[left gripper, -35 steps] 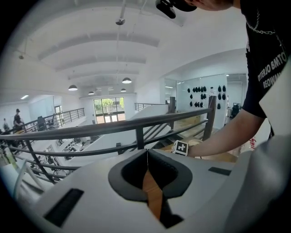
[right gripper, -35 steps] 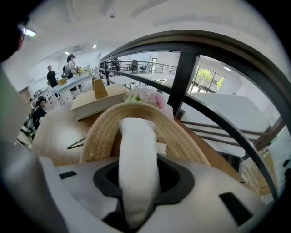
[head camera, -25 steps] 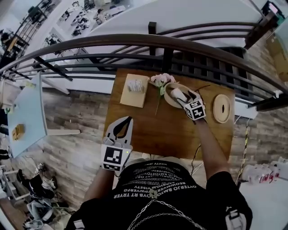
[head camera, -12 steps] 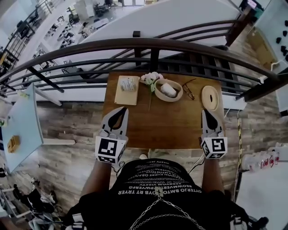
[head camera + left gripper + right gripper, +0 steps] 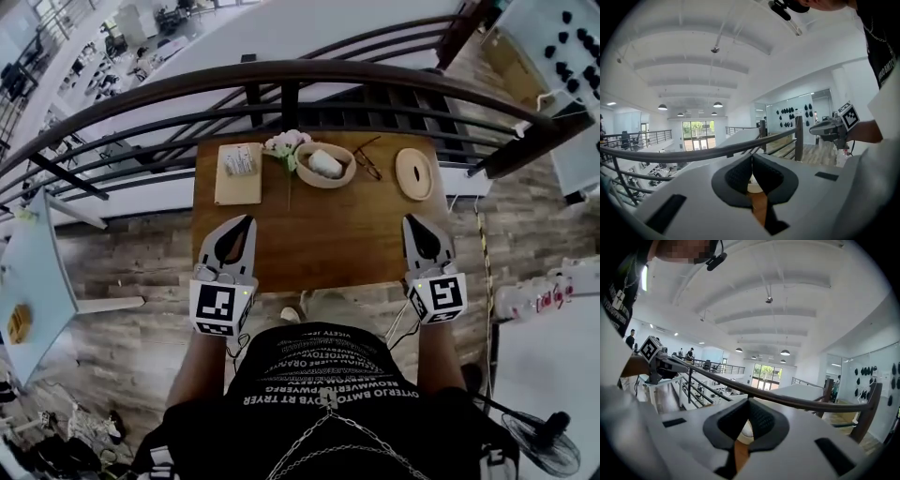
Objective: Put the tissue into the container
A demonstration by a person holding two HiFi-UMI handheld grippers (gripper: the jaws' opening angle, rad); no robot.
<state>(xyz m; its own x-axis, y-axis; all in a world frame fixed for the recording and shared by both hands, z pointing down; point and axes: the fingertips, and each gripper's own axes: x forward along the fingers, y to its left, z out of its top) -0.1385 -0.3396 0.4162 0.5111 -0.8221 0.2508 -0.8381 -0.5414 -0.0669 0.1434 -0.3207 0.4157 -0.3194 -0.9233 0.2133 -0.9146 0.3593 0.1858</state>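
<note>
A white tissue point(image 5: 324, 163) lies inside the shallow wooden bowl point(image 5: 303, 176) at the back middle of the small wooden table point(image 5: 319, 234). Both grippers hang over the table's near edge, well short of the bowl. My left gripper point(image 5: 246, 221) is at the front left with its jaws together and nothing between them. At the front right, my right gripper point(image 5: 412, 221) is likewise shut and empty. In the left gripper view the shut gripper point(image 5: 751, 161) points over the railing. The right gripper view shows that gripper point(image 5: 749, 405) shut too.
Left of the bowl lie pale pink flowers point(image 5: 286, 143) and a light wooden board point(image 5: 225, 192) bearing a small packet point(image 5: 240, 160). A pair of glasses point(image 5: 366, 159) and a round wooden lid point(image 5: 413, 173) are to its right. A dark metal railing point(image 5: 281, 77) runs behind the table.
My right gripper was at the bowl with the tissue. It has let go, shut, and drawn back to the table's front right. The tissue stays in the bowl.
</note>
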